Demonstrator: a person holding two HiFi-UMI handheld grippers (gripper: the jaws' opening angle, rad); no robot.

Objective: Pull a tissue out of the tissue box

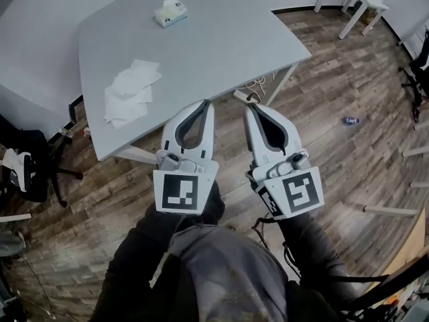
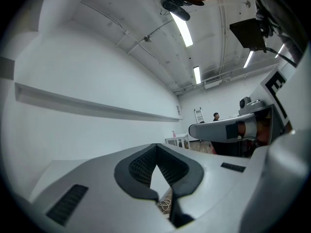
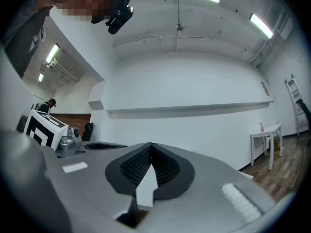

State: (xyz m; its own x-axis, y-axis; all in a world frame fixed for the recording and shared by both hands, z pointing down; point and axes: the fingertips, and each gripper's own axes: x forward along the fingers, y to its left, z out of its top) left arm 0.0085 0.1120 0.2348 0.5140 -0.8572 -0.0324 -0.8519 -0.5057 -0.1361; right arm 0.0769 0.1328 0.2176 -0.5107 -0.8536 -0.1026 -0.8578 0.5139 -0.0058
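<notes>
I have both grippers low and close to my body, short of the near edge of the tabletop (image 1: 221,39). The left gripper (image 1: 206,104) has its jaws together at the tips with nothing between them, and its own view shows the dark pads meeting in a point. The right gripper (image 1: 249,107) is closed the same way and is also empty. They lie side by side, both pointing roughly level toward the tabletop.

The tissue box (image 1: 170,13) sits near the far edge of the tabletop, well apart from both grippers and a little left of the line they point along. Neither gripper view shows it. A loose heap of tissues (image 1: 131,92) lies nearer to me, by the left front edge, between the box and the left gripper.

I judge the box to be a small, light pack that will slide or lift if I tug on it alone. The tissue itself is thin, soft and easy to tear. There seems to be white at the top of the box, though it is too small for me to be sure it is a standing tuft. If it is, I would pinch it there, low on the fold near the slot, with one gripper. The other gripper, closed, could press on the top of the box beside the slot so that it stays put while I pull upward. Both grippers have the whole depth of the tabletop to cross first, and the pulling one must open before it arrives
</notes>
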